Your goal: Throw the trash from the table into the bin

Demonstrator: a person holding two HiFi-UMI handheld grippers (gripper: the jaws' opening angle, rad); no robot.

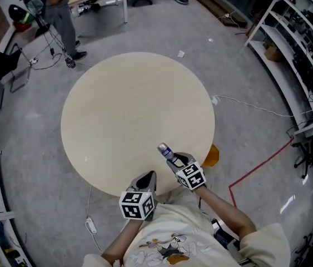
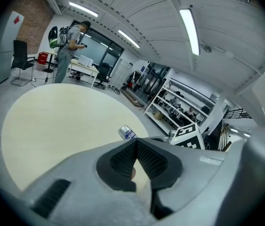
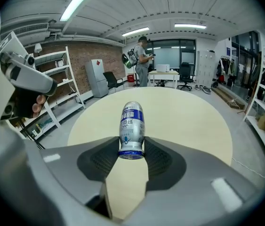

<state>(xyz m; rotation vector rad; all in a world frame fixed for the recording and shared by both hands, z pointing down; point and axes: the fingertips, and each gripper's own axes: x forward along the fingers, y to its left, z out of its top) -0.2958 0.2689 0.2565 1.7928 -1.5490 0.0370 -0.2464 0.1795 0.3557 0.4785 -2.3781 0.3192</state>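
Head view: round table (image 1: 123, 110), grey floor (image 1: 239, 77)

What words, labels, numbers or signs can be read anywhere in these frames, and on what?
Nothing reads clearly.
Can in the right gripper: blue label with white print, too blurred to read.
Marker cube: black-and-white square patterns, no letters.
Red diamond sign in the background: no legible text.
Shirt: cartoon print, no words visible.

A can (image 1: 165, 149) is held in the right gripper (image 1: 173, 159) above the near edge of the table (image 1: 117, 104). The left gripper (image 1: 147, 178) is placed just left of it. Shelves (image 1: 306, 54) are set far right.
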